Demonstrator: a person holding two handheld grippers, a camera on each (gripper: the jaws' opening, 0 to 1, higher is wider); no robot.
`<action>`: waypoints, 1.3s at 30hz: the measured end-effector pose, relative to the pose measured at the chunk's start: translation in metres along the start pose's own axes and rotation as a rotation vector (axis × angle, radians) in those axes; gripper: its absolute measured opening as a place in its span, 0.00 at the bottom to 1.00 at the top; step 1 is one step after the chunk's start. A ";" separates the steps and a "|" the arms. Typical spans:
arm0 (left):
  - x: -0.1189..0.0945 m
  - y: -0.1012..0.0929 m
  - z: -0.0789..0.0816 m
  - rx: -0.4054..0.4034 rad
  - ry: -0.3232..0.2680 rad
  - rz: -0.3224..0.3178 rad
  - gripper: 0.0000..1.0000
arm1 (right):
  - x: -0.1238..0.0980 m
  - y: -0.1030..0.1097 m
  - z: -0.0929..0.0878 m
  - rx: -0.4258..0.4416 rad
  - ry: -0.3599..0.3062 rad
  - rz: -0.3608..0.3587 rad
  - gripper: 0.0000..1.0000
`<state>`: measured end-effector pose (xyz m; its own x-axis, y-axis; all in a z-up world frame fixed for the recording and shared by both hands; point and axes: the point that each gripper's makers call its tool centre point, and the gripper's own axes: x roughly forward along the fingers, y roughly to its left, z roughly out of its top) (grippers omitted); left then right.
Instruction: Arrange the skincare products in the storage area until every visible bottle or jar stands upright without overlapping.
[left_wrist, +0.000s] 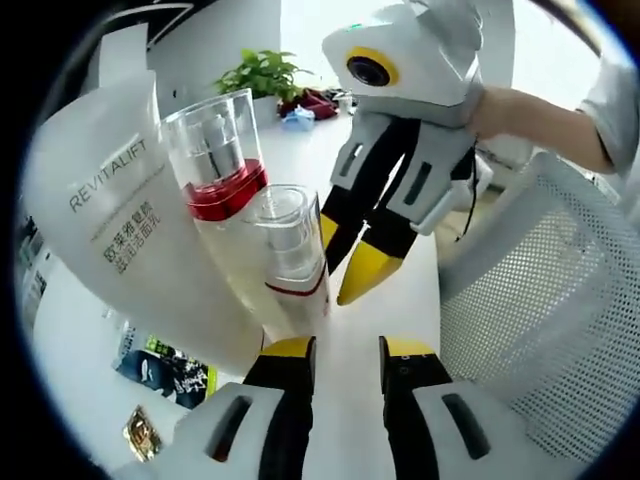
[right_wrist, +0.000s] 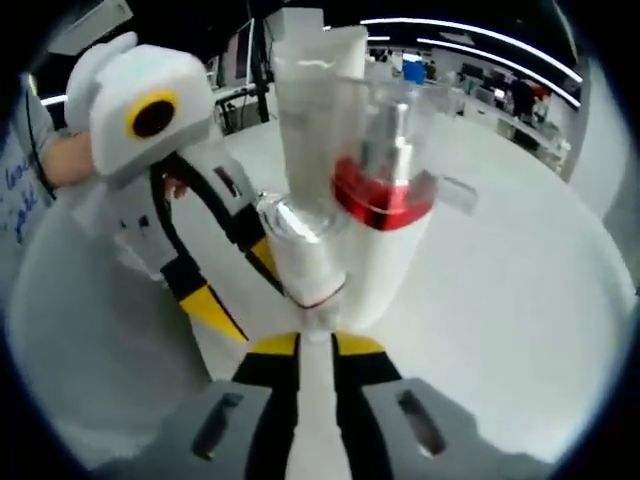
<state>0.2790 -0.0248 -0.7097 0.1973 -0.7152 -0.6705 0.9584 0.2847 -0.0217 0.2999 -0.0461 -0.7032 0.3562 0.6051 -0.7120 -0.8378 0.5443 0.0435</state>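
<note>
Item one: white tube (left_wrist: 130, 230), largest of the lot, printed "REVITALIFT" in grey capitals, with two lines of Chinese characters beneath that I cannot read. It stands at the left of my left gripper view, leaning behind the bottles.

Item two: tall pump bottle (left_wrist: 222, 165), clear cap over a silver pump, red collar, pale liquid body. No legible label. In my right gripper view it (right_wrist: 385, 190) rises directly ahead, touching the smaller bottle.

Item three: smaller pump bottle (left_wrist: 287, 250), clear cap, thin red line around a white body, standing in front of item two. In my right gripper view it (right_wrist: 305, 250) sits just above my jaws.

All three cluster together on a white table (left_wrist: 350, 400).

My left gripper (left_wrist: 345, 365): black jaws with yellow tips, spread apart, nothing between them, close to the smaller bottle's base.

My right gripper (right_wrist: 305, 345): jaws nearly together; whether they pinch the bottle's base I cannot tell. In the left gripper view it (left_wrist: 345, 265) points down beside the bottles.

Surroundings: white mesh basket (left_wrist: 560, 300) at right, potted plant (left_wrist: 262, 72) far back, printed packets (left_wrist: 165, 370) lower left.
</note>
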 end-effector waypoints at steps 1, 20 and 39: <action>0.000 0.000 0.000 -0.002 0.001 -0.001 0.22 | -0.002 0.000 0.000 -0.003 0.002 -0.004 0.14; -0.044 0.012 -0.002 -0.090 -0.026 0.103 0.31 | -0.035 0.008 0.013 0.032 -0.035 -0.081 0.44; -0.115 0.043 -0.025 -0.191 -0.035 0.315 0.63 | -0.055 0.012 0.041 0.018 -0.105 -0.176 0.79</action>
<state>0.2922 0.0855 -0.6517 0.4868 -0.5936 -0.6408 0.7942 0.6062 0.0418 0.2870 -0.0490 -0.6344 0.5383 0.5565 -0.6329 -0.7518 0.6564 -0.0622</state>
